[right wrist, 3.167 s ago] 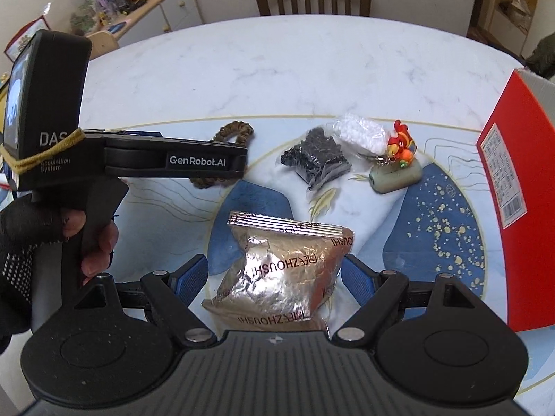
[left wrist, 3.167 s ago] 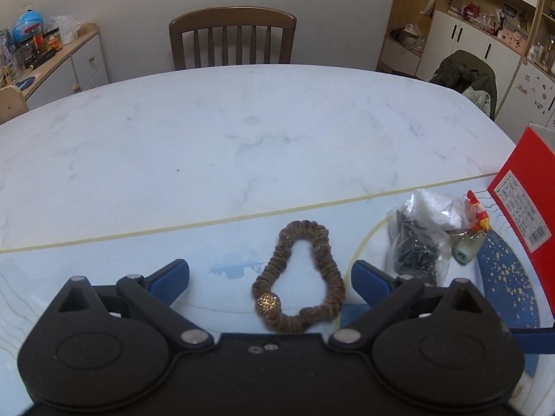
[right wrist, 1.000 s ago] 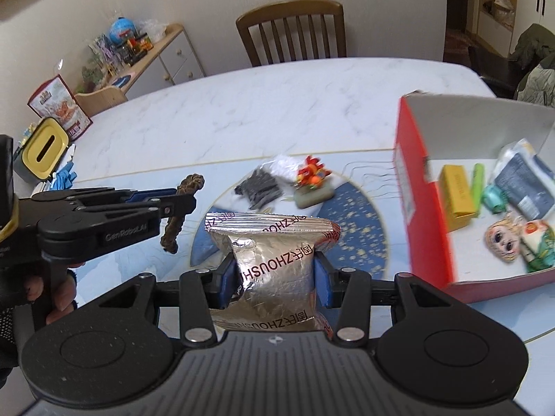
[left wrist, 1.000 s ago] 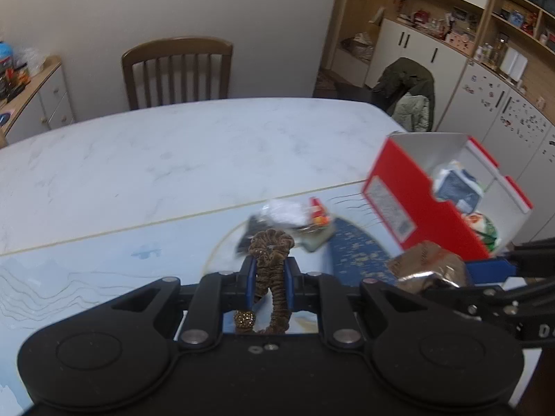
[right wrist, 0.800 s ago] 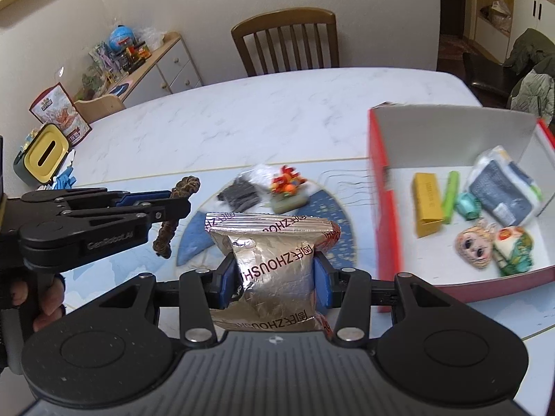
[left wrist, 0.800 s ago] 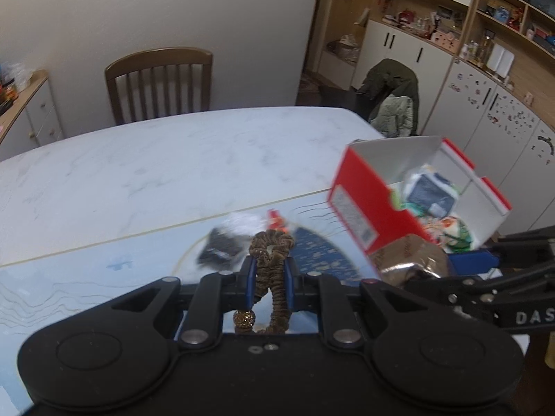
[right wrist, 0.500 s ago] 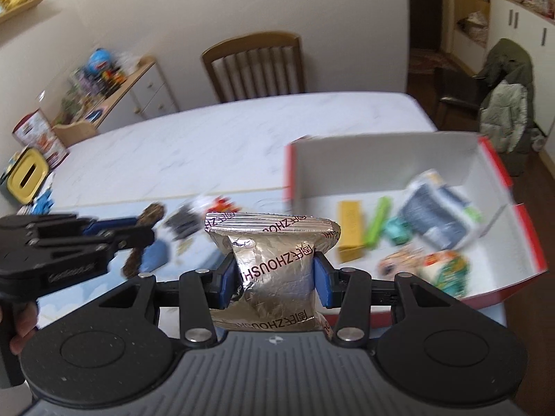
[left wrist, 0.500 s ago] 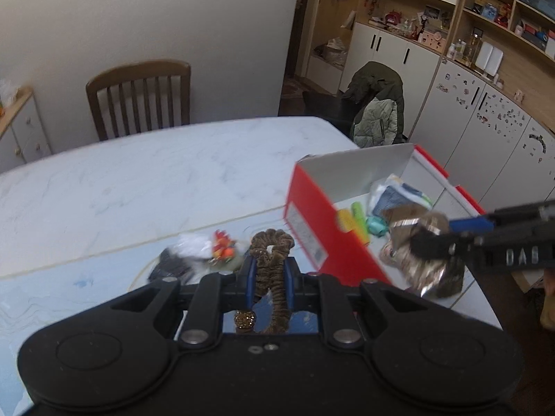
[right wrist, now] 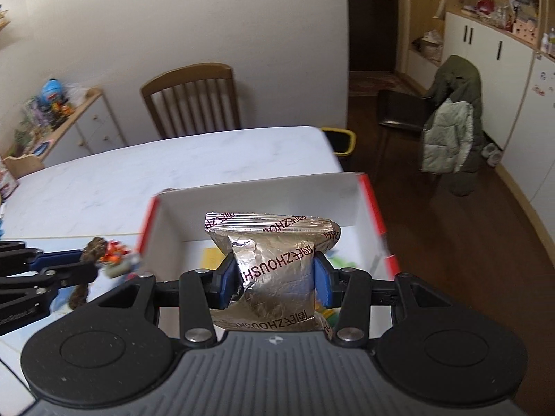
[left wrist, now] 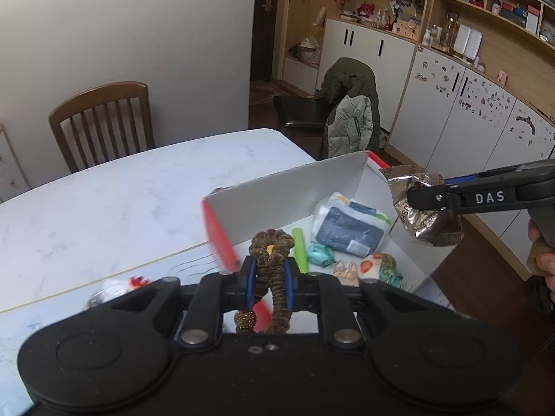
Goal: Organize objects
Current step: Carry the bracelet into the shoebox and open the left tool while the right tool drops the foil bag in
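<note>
Above the red box, which already holds several small things, the left gripper is clamped on a brown hair tie and the right gripper on a foil snack bag, both awaiting release, with 2 or more bits left on the table and the box near its edge.

The left tool is clamped on a brown hair tie, while the right tool, held aloft, pinches a foil packet.
</note>
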A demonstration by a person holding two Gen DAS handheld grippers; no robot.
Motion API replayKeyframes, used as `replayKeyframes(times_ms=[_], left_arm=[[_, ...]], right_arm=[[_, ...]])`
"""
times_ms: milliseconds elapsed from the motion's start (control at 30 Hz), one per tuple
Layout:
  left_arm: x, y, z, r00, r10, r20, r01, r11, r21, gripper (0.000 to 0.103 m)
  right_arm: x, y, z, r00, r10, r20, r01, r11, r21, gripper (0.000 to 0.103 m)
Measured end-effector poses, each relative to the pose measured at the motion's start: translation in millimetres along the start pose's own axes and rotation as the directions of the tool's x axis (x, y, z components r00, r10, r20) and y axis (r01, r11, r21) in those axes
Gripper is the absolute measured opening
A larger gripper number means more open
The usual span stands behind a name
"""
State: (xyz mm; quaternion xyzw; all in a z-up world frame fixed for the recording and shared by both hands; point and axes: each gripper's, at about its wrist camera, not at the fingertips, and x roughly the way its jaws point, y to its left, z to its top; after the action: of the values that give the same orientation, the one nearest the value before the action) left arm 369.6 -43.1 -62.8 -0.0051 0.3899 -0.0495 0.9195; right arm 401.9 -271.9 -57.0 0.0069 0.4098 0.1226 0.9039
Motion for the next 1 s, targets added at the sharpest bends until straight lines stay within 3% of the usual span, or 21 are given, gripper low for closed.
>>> replayKeyframes(times_ms=[233,633,1000], left_arm=[[43.7,-24.4,12.0,0.999,0.012,-0.044,-0.011,1.000,0.027,0.015],[115.6,-45.9,22.4,0.991,0.047,-0.123,-0.041,0.998,0.054,0.015],[158.8,-54.2,30.3,0.981,0.052,-0.189,-0.040,0.997,0.070,0.015]], right_arm=[[35.2,-21.0,-2.2,0.999,-0.018,-0.044,0.017,1.000,-0.020,0.044],[69.7,-18.1,-22.5,0.995,-0.001,-0.103,-0.010,0.994,-0.104,0.044],[93.1,-14.0,-30.1,0.986,0.010,-0.166,-0.037,0.986,-0.162,0.045]])
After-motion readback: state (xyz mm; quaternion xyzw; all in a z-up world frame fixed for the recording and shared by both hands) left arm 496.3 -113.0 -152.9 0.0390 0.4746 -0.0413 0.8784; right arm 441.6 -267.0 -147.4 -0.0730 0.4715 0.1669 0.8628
